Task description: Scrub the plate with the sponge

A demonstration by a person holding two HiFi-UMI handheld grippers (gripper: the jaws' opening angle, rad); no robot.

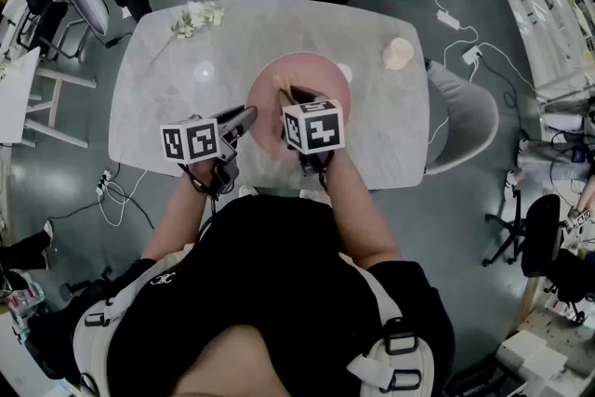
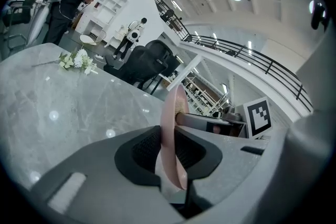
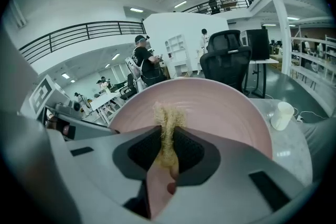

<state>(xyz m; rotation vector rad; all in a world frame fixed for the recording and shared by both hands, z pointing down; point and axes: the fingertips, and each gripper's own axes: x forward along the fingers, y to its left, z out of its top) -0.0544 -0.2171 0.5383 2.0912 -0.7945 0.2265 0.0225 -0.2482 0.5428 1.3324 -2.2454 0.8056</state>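
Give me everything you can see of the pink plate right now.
The plate is round, plain pale pink and smooth, with a shallow well and raised rim. It lies over the near middle of the grey table. The left gripper is shut on its rim, seen edge-on between the jaws. The right gripper holds a yellowish fibrous sponge at its inner face.

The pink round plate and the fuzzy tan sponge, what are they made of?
The pink round plate looks smooth with a soft sheen and a thin rim: glazed ceramic or plastic, hard to tell. The fuzzy tan sponge shows coarse frayed strands, so a fibrous scrubber, perhaps plant fibre.
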